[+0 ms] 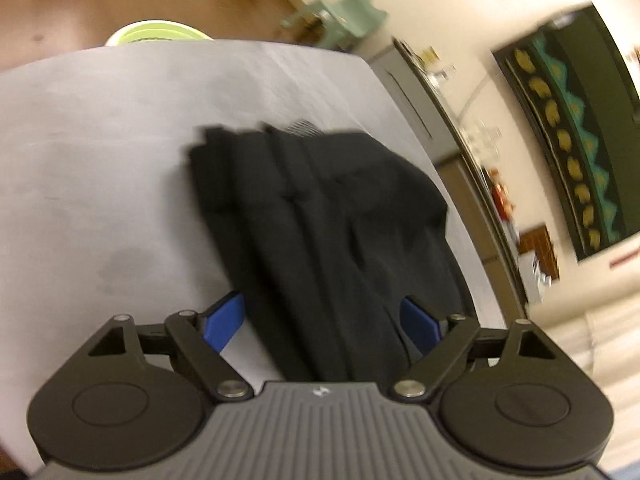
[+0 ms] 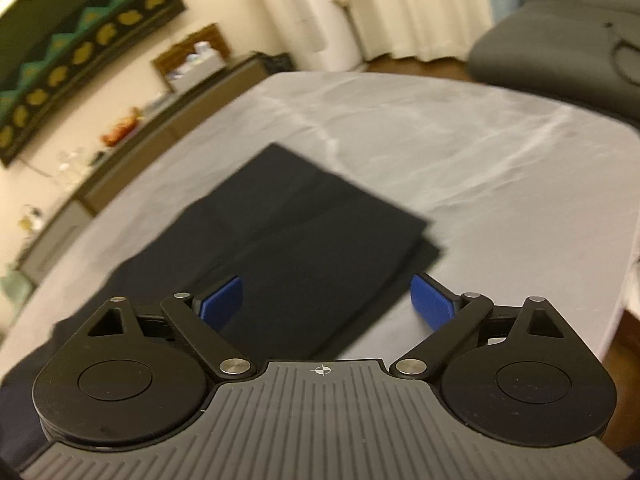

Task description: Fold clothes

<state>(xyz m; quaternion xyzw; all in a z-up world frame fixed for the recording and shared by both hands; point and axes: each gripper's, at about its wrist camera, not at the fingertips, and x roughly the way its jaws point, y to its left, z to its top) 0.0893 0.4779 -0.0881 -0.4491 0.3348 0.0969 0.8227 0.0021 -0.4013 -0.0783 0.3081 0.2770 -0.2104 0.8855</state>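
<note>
Both tools wide apart over folded garment (image 2: 304, 240).

The folded garment (image 1: 320, 216) is plain black on a pale grey table (image 1: 100, 140). The wall hanging (image 2: 60, 60) behind the table is black with a teal zigzag band and a row of gold ovals. Both grippers are black with blue pads (image 2: 432, 304). Cream curtains (image 2: 380, 0) hang beyond the table.

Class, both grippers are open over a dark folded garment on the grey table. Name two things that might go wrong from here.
1. The black garment lies near the grey table's edge; a nudge might slide it off.
2. The left gripper and right gripper straddle the cloth with open jaws; closing could bunch the layers and undo the fold.
</note>
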